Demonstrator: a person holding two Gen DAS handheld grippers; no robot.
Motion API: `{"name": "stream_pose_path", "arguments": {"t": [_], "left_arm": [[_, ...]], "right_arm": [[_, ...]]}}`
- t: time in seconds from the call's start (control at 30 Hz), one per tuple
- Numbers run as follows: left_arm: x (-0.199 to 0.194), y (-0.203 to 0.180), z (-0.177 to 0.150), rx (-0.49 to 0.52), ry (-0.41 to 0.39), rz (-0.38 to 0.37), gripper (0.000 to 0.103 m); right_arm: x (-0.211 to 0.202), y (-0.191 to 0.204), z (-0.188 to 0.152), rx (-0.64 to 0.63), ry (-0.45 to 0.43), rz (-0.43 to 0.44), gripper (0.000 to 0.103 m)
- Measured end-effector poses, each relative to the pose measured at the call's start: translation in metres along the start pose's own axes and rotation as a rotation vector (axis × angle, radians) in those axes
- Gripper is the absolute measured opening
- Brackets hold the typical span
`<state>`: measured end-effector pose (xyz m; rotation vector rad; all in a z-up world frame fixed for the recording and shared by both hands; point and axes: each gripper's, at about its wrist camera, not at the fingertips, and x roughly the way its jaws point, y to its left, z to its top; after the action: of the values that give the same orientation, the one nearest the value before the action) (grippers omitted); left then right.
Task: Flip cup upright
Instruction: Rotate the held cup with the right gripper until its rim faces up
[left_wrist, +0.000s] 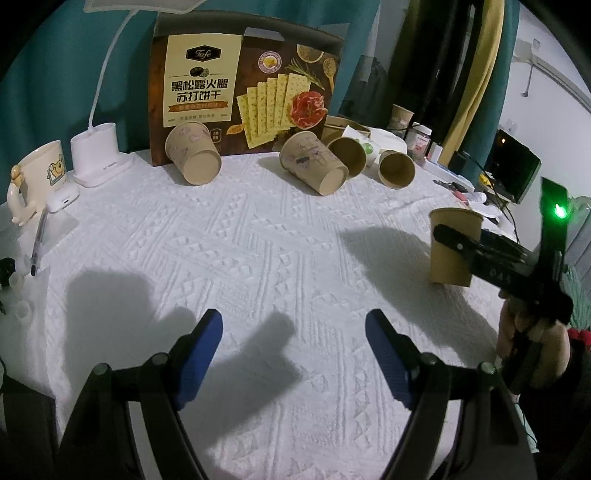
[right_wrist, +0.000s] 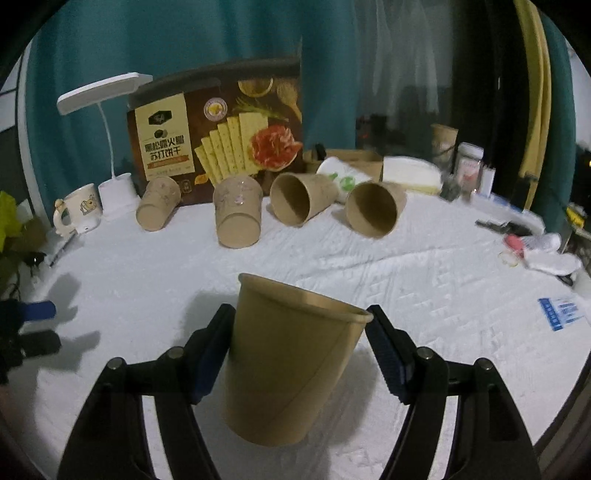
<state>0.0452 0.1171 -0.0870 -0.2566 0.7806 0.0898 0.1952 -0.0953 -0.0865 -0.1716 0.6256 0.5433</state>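
Note:
A plain brown paper cup (right_wrist: 291, 362) stands mouth up between the fingers of my right gripper (right_wrist: 299, 347), tilted a little to the left. The jaws stand against its sides. In the left wrist view the same cup (left_wrist: 448, 266) is at the right on the white cloth, with the right gripper (left_wrist: 476, 247) around it. My left gripper (left_wrist: 293, 354) is open and empty above the cloth at the front. Several more paper cups lie on their sides at the back: one (left_wrist: 194, 153), another (left_wrist: 314, 162) and a third (left_wrist: 397, 168).
A cracker box (left_wrist: 243, 88) stands at the back behind the cups. A white lamp base (left_wrist: 98, 151) and a mug (left_wrist: 38, 177) are at the left with a pen (left_wrist: 38, 240). Jars, tools and a screen (left_wrist: 511, 166) crowd the right edge.

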Motion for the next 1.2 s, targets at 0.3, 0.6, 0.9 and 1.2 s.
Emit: {"name": "stream_pose_path", "arguments": {"t": [0.3, 0.6, 0.9, 1.2], "left_arm": [[0.005, -0.014, 0.003, 0.010, 0.013, -0.019, 0.080], [0.008, -0.028, 0.003, 0.044, 0.026, -0.017, 0.080], [0.017, -0.039, -0.007, 0.034, 0.059, -0.039, 0.080], [0.018, -0.050, -0.011, 0.044, 0.076, -0.065, 0.080]], "right_arm": [[-0.027, 0.016, -0.022, -0.122, -0.083, -0.039, 0.070], [-0.040, 0.020, -0.038, -0.149, -0.065, -0.023, 0.070], [-0.042, 0.020, -0.056, -0.152, -0.012, -0.020, 0.070], [-0.057, 0.007, -0.070, -0.069, 0.028, -0.024, 0.071]]}}
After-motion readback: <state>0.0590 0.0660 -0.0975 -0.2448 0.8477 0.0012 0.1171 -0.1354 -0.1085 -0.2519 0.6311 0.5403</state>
